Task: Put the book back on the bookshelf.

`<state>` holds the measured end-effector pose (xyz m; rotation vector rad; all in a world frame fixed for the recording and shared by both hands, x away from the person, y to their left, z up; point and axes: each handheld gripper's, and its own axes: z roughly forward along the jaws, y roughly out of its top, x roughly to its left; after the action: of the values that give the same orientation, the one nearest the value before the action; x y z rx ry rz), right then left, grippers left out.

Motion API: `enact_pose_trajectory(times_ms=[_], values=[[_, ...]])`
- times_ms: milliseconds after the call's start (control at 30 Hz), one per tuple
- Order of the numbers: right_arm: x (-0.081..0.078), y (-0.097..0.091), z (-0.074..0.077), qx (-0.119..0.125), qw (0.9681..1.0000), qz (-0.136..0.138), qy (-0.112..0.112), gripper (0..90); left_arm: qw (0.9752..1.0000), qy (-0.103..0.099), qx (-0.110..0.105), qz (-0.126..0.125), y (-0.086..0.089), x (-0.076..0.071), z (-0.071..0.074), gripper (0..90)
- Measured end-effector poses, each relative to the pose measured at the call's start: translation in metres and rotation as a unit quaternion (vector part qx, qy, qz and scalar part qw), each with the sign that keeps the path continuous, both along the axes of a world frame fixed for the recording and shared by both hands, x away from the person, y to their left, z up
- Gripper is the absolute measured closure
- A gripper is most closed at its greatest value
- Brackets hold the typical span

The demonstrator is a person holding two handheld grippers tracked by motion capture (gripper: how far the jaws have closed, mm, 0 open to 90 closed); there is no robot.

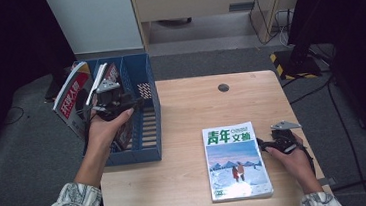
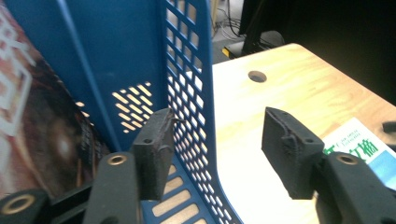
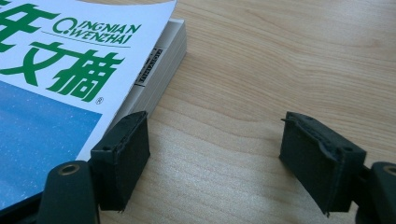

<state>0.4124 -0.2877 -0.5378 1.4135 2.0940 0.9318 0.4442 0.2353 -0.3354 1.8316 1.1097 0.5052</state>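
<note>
Seen from the high view: at the left edge of a pale wooden table (image 1: 188, 183), a blue file rack (image 1: 150, 136) with upright dividers and a perforated side wall. Inside its left compartment, leaning outward, a red-and-white magazine (image 1: 73, 100).

Above the rack, held in the left hand (image 1: 105, 127): the left gripper (image 1: 138, 103), pointing toward the rack's right wall. Jaws well apart and gripping nothing. In the left gripper view, straddling that perforated wall, one pad inside the rack just beside the mesh, the other out over bare tabletop. Cannot tell whether the inner pad touches the wall.

On the near right part of the table, lying flat and face up: a thick magazine with green title characters (image 1: 236, 161), showing a snowy blue scene on its cover.

Just beside its right edge, low on the tabletop in the right hand (image 1: 296, 161): the right gripper (image 1: 261, 144), aimed at the magazine. Jaws parted, clamping nothing. In the right gripper view, one pad at the very edge of the cover, the other well out over bare wood. Between them, only the table's grain.

Near the table's far edge, a small round hole (image 1: 223, 87).
</note>
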Motion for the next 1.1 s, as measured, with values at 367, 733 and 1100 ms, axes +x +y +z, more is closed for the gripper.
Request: enact_pose_trajectory(times_ms=[367, 733, 1100], values=[[0.000, 0.000, 0.000, 0.001, 1.0000, -0.001, 0.000, 23.8, 0.9993, 0.025, 0.001, -0.027, -0.009, -0.004, -0.022, 32.3], [0.000, 0.000, 0.000, 0.001, 1.0000, -0.001, 0.000, 23.7, 0.9990, 0.031, 0.001, -0.033, -0.009, -0.009, -0.035, 26.1], [0.000, 0.000, 0.000, 0.001, 1.0000, -0.001, 0.000, 23.7, 0.9976, 0.034, 0.020, -0.056, -0.026, -0.018, -0.052, 20.0]])
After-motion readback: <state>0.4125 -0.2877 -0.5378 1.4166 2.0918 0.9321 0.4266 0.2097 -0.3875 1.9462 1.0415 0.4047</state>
